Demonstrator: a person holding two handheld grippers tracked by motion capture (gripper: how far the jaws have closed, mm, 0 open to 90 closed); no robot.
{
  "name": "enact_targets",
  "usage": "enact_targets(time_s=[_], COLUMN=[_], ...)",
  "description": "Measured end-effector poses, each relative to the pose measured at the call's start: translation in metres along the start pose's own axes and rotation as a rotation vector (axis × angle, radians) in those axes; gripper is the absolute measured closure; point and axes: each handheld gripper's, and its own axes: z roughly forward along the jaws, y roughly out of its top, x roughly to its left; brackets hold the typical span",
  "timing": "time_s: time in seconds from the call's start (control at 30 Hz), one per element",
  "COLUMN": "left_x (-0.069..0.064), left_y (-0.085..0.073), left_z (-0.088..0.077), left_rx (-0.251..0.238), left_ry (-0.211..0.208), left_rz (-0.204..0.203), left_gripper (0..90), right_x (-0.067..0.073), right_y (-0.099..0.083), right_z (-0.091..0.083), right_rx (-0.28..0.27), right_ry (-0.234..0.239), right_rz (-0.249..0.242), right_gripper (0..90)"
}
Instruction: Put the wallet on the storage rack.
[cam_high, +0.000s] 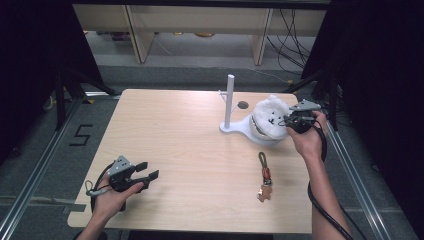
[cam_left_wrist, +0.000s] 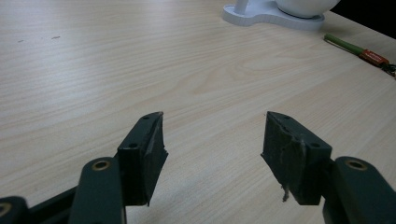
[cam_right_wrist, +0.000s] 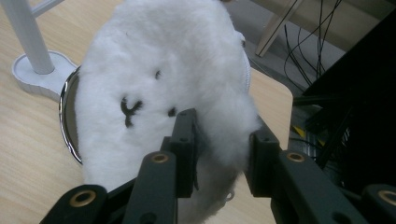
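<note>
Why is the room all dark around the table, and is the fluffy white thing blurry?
High view: light falls on the table, while the sides stay nearly black. Right gripper view: the fluffy white toy is bright and a bit soft, its stitched face readable; the right tongs look fairly sharp. Left gripper view: the left tongs are crisp, the far white stand slightly hazy.

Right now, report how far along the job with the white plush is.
Done: the white plush sits in the bowl on the white stand. In hand: the right gripper has its jaws around a fold of plush. Left: the keychain lies untouched on the table; the left gripper waits open.
</note>
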Motion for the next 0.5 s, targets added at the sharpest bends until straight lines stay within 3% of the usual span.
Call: enact_targets(time_s=[0.07,0.13,0.27,0.3,0.5], left_x=[0.0001,-0.0001,-0.0003,-0.0002,-0.0001], left_y=[0.0001,0.0000,0.0002,0.0001,0.0000], left_z=[-0.0001,0.0000,-0.0002,0.0000,-0.0001], left_rx=[0.001,0.002,0.003,0.001,0.001], left_ry=[0.000,0.000,0.001,-0.001,0.000], left_rz=[0.000,0.001,0.002,0.002,0.003], left_gripper=[38.1,38.1,38.1,38.1,38.1], right_x=[-0.0013,-0.0016,-0.0028,-0.0002,-0.0038], right_y=[-0.0009,-0.0024,-0.0040,-0.0037,-0.0052], right_z=[0.0007,0.0026,0.0052,0.0037,0.0061], right_rx=[-0.005,-0.006,-0.020,-0.003,-0.008], right_ry=[-0.016,-0.001,-0.008,-0.012,-0.016], right_rz=[-0.013,0.018,0.034,0.077,0.071], right_gripper=[69.5,65.9,61.2,60.5,54.0])
